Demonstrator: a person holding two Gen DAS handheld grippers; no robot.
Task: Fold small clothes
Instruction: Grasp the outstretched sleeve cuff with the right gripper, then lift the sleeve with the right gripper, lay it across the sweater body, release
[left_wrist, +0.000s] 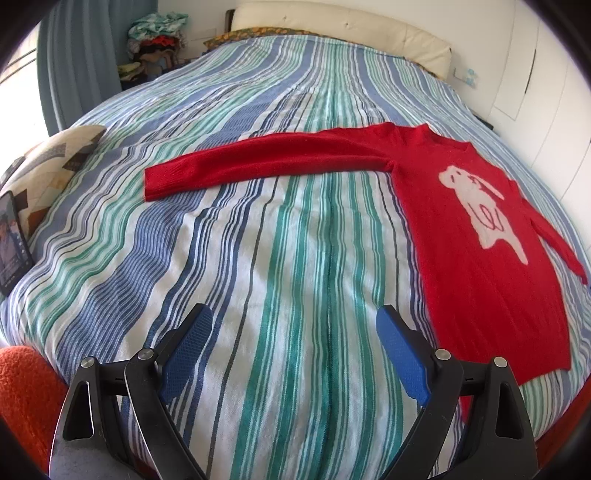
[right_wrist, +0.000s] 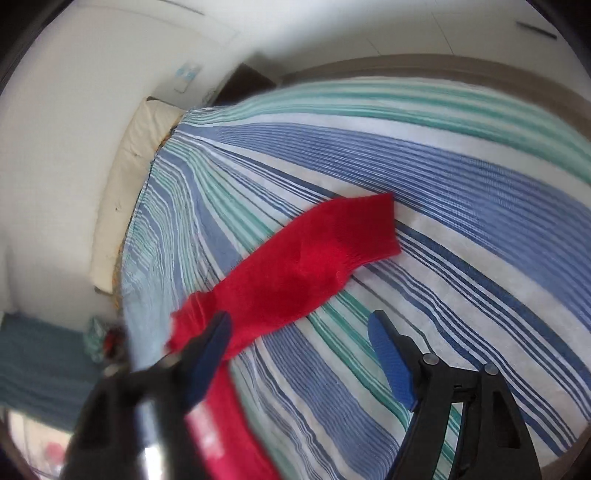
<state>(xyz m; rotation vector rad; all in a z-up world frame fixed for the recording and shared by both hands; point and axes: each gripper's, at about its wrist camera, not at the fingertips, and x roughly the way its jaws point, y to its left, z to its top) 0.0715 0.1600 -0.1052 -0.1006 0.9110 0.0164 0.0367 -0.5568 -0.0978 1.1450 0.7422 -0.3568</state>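
Note:
A red sweater (left_wrist: 480, 280) with a white animal figure (left_wrist: 476, 206) lies flat on the striped bedspread (left_wrist: 288, 240), at the right in the left wrist view. One sleeve (left_wrist: 258, 162) stretches far out to the left; the other (left_wrist: 554, 240) lies along the right side. My left gripper (left_wrist: 294, 314) hovers open over bare bedspread, left of the sweater's hem, holding nothing. In the blurred right wrist view, my right gripper (right_wrist: 299, 321) stands open just over a red sleeve (right_wrist: 306, 266). Its left finger (right_wrist: 210, 350) overlaps the sleeve; the pads do not press on the cloth.
A patterned cushion (left_wrist: 48, 166) and a dark screen (left_wrist: 11, 243) sit at the bed's left edge. A pile of clothes (left_wrist: 155, 40) stands beyond the far left corner. A cream headboard (left_wrist: 332, 26) lies behind, white cupboards (left_wrist: 535, 74) to the right, an orange knitted thing (left_wrist: 22, 387) near left.

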